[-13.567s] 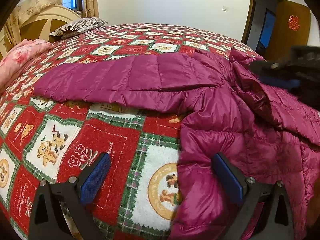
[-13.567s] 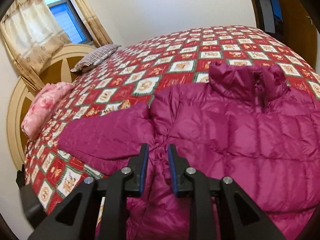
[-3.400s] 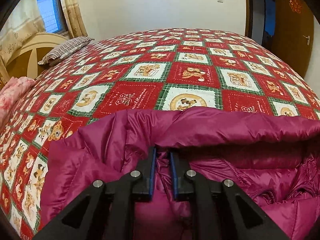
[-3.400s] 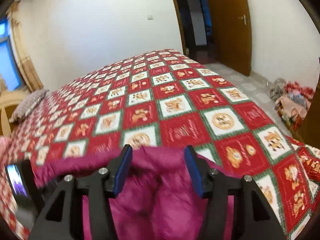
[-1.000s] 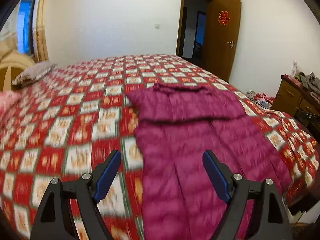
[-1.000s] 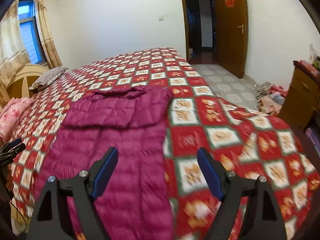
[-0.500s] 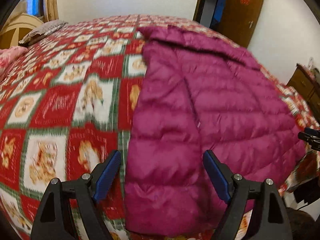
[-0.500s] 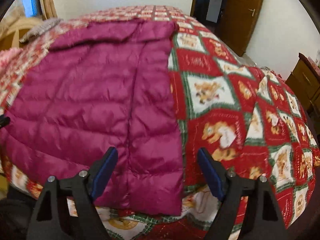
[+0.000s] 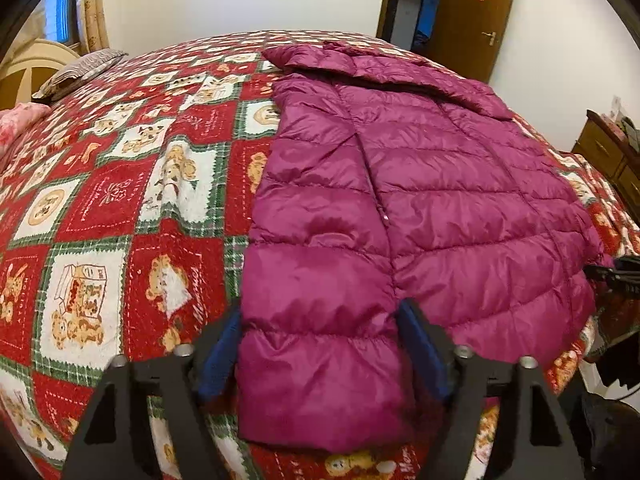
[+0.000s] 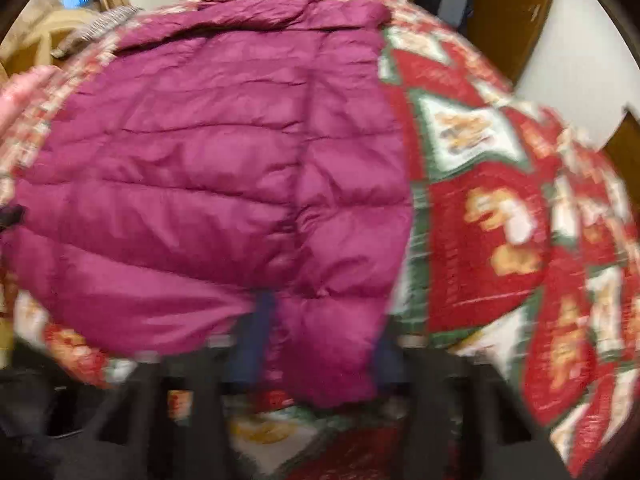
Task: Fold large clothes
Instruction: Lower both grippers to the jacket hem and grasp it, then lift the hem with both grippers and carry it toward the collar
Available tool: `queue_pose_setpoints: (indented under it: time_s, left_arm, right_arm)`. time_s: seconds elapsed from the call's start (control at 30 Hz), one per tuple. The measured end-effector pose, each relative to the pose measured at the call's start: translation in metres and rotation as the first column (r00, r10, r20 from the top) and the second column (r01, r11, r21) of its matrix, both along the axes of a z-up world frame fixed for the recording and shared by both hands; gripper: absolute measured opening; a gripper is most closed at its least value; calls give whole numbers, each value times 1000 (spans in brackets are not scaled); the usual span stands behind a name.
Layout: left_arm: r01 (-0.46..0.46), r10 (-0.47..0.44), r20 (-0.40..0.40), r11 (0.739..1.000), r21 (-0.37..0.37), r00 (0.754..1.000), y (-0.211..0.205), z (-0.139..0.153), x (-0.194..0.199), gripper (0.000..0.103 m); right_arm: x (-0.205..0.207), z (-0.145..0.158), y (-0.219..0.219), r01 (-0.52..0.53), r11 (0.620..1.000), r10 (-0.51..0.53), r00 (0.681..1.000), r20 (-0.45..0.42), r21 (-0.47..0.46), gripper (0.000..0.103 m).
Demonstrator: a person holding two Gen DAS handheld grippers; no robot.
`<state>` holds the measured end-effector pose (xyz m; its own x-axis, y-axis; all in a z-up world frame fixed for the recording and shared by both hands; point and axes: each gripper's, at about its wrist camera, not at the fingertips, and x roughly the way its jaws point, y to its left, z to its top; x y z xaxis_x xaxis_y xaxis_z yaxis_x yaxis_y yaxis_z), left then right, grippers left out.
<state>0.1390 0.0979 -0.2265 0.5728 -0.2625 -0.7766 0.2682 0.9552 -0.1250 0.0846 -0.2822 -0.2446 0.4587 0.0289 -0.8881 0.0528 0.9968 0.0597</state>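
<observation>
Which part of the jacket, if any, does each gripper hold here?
Both closing jaws straddle the magenta jacket hem: left gripper at its left corner, right gripper at its right corner. A firm pinch can't be confirmed.

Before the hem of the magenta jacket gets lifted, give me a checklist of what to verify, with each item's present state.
1. Left gripper straddles the jacket hem corner, jaws just closing: ok.
2. Left pads pressing the fabric: cannot tell.
3. Right gripper at the other hem corner, jaws just closing with fabric between them: ok.
4. Right grip firm: cannot tell, the view is blurred.
5. Jacket flat on the bedspread, sleeves folded in: ok.
6. Collar end free: ok.
</observation>
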Motion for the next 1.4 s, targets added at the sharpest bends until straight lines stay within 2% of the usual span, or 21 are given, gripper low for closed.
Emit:
queue_pose_setpoints:
  time_s: [0.03, 0.07, 0.13, 0.2, 0.23, 0.43, 0.63, 0.83, 1.03, 1.17, 1.3, 1.4]
  left_arm:
    - [4, -4, -4, 1000, -20, 1000, 2, 1, -1, 53]
    - [3, -3, -9, 999, -34, 1000, 4, 2, -1, 48]
    - [-1, -1, -23, 997, -74, 1000, 8, 3, 0, 25]
    - [3, -11, -50, 988, -157, 999, 14, 4, 2, 11]
    - [0, -10, -52, 982, -187, 999, 15, 6, 1, 8]
    - [42, -41, 7, 984, -171, 999, 7, 26, -12, 5]
    - [68, -62, 29, 965, -255, 998, 15, 44, -27, 5]
    - [87, -72, 58, 938, -334, 996, 25, 61, -48, 5]
    - [119, -90, 97, 928, -354, 991, 31, 83, -65, 5]
    - [161, -119, 127, 896, -413, 985, 38, 108, -77, 5]
    - [202, -141, 172, 887, -416, 975, 42, 135, -88, 5]
    - [222, -132, 227, 872, -436, 965, 46, 159, -81, 5]
  right_arm:
    - [0, 1, -2, 7, 1000, -7, 1000, 4, 20, 24]
    - [-1, 1, -4, 10, 1000, -10, 1000, 9, 30, 19]
    - [-4, 4, -8, 12, 998, -13, 999, 30, 64, 15]
    - [-9, 8, -11, 17, 995, -21, 999, 46, 98, 13]
    - [-12, 12, -13, 14, 993, -21, 998, 61, 118, 13]
    - [-27, 42, -15, 13, 978, -47, 987, 155, 209, 11]
    - [-40, 60, -22, 4, 958, -64, 978, 200, 288, 10]
    - [-55, 73, -21, -4, 946, -70, 974, 214, 325, 9]
    - [-77, 90, -27, -41, 936, -47, 970, 238, 350, 9]
    - [-91, 105, -31, -48, 929, -56, 962, 266, 367, 9]
    - [-99, 126, -46, -38, 906, -102, 946, 307, 421, 9]
    - [-93, 142, -57, -40, 882, -143, 927, 347, 470, 9]
